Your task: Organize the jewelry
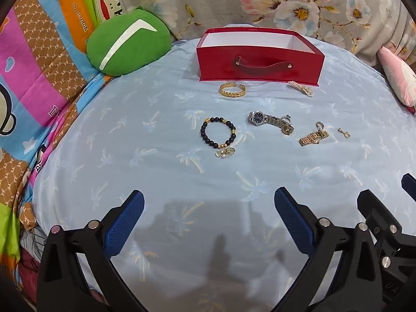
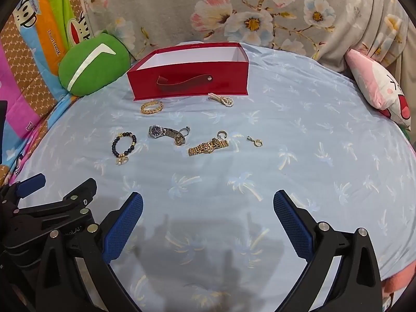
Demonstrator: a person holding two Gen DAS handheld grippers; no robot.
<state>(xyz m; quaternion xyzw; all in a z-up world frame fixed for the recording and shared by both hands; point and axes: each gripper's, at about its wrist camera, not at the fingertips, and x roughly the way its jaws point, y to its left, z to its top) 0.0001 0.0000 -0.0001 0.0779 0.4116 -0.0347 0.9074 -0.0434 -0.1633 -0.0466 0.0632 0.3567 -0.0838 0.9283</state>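
Observation:
An open red box (image 1: 260,65) (image 2: 187,84) with a white inside stands at the far side of a light blue cloth. In front of it lie a gold bangle (image 1: 232,90) (image 2: 152,107) and a pearl clip (image 1: 301,89) (image 2: 221,99). Nearer lie a black bead bracelet (image 1: 218,135) (image 2: 123,144), a silver watch (image 1: 270,121) (image 2: 167,133), a gold watch (image 1: 313,137) (image 2: 208,147) and a small gold earring (image 1: 344,133) (image 2: 256,141). My left gripper (image 1: 209,200) and my right gripper (image 2: 208,200) both stand open and empty, well short of the jewelry.
A green cushion (image 1: 128,43) (image 2: 93,66) lies left of the box, a pink pillow (image 1: 397,78) (image 2: 379,88) at the right edge. Floral fabric (image 1: 234,0) rises behind the box and a colourful cartoon blanket (image 1: 31,78) borders the left.

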